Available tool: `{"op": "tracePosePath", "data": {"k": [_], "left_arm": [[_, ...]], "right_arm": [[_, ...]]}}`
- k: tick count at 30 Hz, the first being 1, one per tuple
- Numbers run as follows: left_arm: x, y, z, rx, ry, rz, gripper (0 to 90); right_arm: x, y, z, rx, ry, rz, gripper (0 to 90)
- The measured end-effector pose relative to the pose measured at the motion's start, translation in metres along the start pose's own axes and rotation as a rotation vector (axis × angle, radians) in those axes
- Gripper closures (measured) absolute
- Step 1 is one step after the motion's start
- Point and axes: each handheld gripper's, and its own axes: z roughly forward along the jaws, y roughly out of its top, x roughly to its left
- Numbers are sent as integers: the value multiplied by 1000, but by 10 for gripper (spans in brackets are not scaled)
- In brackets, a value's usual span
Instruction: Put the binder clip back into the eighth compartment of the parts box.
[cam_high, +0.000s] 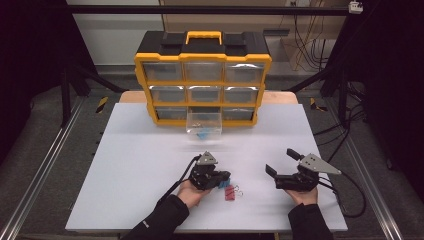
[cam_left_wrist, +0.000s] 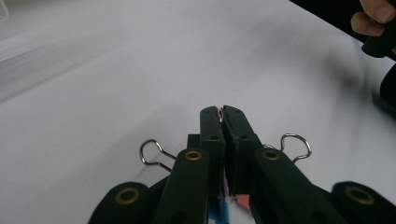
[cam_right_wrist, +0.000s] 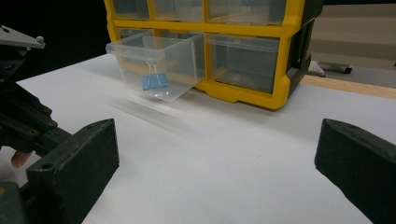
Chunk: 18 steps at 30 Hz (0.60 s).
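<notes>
While the fingers (cam_left_wrist: 212, 135) of the left gripper (cam_left_wrist: 222, 112) are pressing together near the table's front edge, they are pinching the wire loop of a blue binder clip (cam_high: 223, 184), and a sliver of that wire is showing between their tips. Most of the clip is hiding under the fingers in the left gripper view, where a strip of blue is peeking out at the bottom between them. Two more wire handles (cam_left_wrist: 295, 144) are curling out on either side of the fingers, and which clip each belongs to is hard to tell. A red binder clip (cam_high: 230, 193) is lying on the table (cam_high: 130, 165) just beside the blue one, partly cut off by the fingers in the left gripper view.

The right gripper (cam_high: 281, 164) is resting well apart, toward the front right corner, with its fingers (cam_right_wrist: 77, 158) spreading wide and nothing lying between them.

Farther back, a clear drawer (cam_right_wrist: 159, 56) is standing pulled out of a yellow organizer (cam_high: 202, 80) at the table's far edge, and another blue clip (cam_right_wrist: 152, 82) is sitting inside it, blurred through the plastic. Contents of the other drawers are too dim to make out.
</notes>
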Motion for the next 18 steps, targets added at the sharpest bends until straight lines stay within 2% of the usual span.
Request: {"op": "tracePosePath", "data": {"k": [2,7,10,18], "left_arm": [[-1,0,0,-3,5,12,879],[-2,0,-1,-1,5,6,882],[-2,0,-2,-3,15,18,882],[-5,5,-13,-22,25,28,883]], "right_arm": [[0,0,0,0,1,4,3],[0,0,0,1,0,1,3],[0,0,0,0,1,2,3],[1,0,-1,2,2,12,3]]}}
